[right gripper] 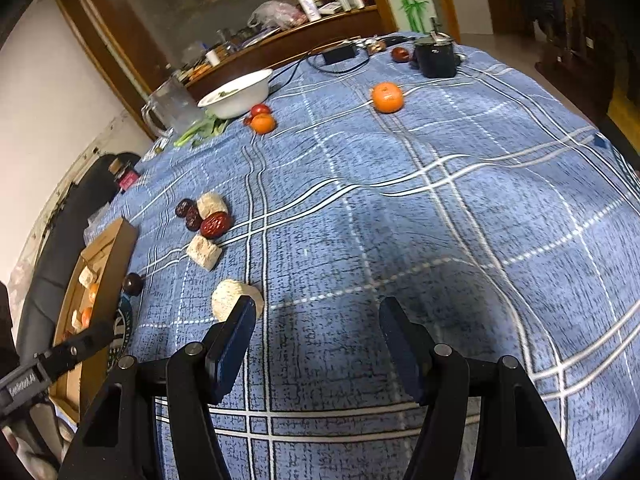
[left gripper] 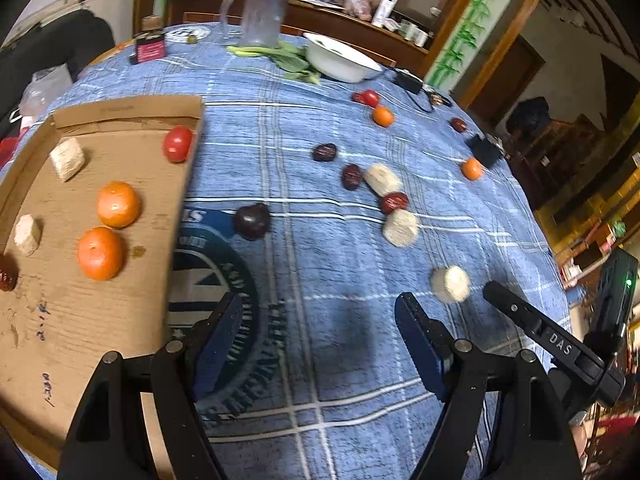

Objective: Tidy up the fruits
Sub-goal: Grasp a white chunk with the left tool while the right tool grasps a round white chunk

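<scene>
A cardboard tray point(left gripper: 132, 108) at the left holds two oranges point(left gripper: 118, 204), a tomato point(left gripper: 177, 143), pale corn pieces point(left gripper: 67, 159) and a red date point(left gripper: 6, 274). On the blue cloth lie a dark plum point(left gripper: 252, 221), several red dates point(left gripper: 351, 176), corn pieces point(left gripper: 450, 283), oranges point(left gripper: 383, 116) and a tomato point(left gripper: 370, 98). My left gripper point(left gripper: 320, 316) is open and empty above the cloth beside the tray. My right gripper point(right gripper: 318, 316) is open and empty; a corn piece point(right gripper: 228, 298) lies just beyond its left finger. An orange point(right gripper: 387, 97) lies far ahead.
A white bowl point(left gripper: 344, 65), leafy greens point(left gripper: 280, 56) and a glass mug point(left gripper: 262, 12) stand at the far side. A black box point(right gripper: 436, 58), a charger with cable point(right gripper: 338, 54) and a pink jar point(left gripper: 149, 49) are there too. The table edge curves at right.
</scene>
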A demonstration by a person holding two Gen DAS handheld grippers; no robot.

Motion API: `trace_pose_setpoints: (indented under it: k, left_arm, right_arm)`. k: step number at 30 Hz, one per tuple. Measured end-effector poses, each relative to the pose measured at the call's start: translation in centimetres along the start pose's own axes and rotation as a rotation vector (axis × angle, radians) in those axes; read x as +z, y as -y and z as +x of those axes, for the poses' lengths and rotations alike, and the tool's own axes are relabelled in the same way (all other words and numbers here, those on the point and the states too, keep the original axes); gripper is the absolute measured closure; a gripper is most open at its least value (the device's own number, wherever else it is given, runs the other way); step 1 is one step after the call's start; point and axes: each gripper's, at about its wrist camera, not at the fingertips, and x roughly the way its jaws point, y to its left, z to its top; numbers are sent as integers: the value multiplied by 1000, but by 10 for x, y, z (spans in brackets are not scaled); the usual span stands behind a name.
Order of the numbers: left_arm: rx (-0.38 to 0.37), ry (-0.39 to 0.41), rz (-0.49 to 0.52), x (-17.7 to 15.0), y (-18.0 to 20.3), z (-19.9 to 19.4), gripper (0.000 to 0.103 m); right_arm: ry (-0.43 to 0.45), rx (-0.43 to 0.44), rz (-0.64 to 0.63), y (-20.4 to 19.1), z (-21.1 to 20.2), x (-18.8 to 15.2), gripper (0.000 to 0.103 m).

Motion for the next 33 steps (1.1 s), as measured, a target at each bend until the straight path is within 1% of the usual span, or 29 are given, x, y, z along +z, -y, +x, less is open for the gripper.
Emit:
trace_pose_setpoints:
  k: [6,9,11,13,17,19,23,24,25,27,33]
  left_arm:
    - [25,20,-43,6,-16,-3,25]
    - [20,26,-44,10,-17,-2,25]
    - [15,30,-41,14,-15,1,27]
    - [5,29,-29,18,-10,5,34]
    - [-37,10,-18,27,3,16,35]
    - [-59,4,-18,31,9,20,35]
    - [-80,-17,-32,42,17,33,35]
    - [-87,-24,-37,44,18,36,35]
    - [-95,-35,-42,46,19,40,35]
    - [-95,-57,-37,49,25,48,35]
    - [-68,-112,47,45,52,70,35]
  right_arm:
    - [-22,-9,-85,-13,15,10,35]
    - [-22,-16,-130,-22,20,11,35]
    - [-16,-27,-162,-28,21,12,35]
    - [-14,-28,-178,-31,21,13,35]
    - [-15,14,-204,-40,21,13,35]
    - [-32,42,-235,-48,23,9,35]
    - [-65,52,-278,-62,37,1,35]
    - [-64,52,-288,-64,38,0,36]
    - [-63,69,-289,-66,38,1,49]
    - [-74,84,-288,-65,40,0,68]
    - [-79,95,-247,-52,31,-3,68]
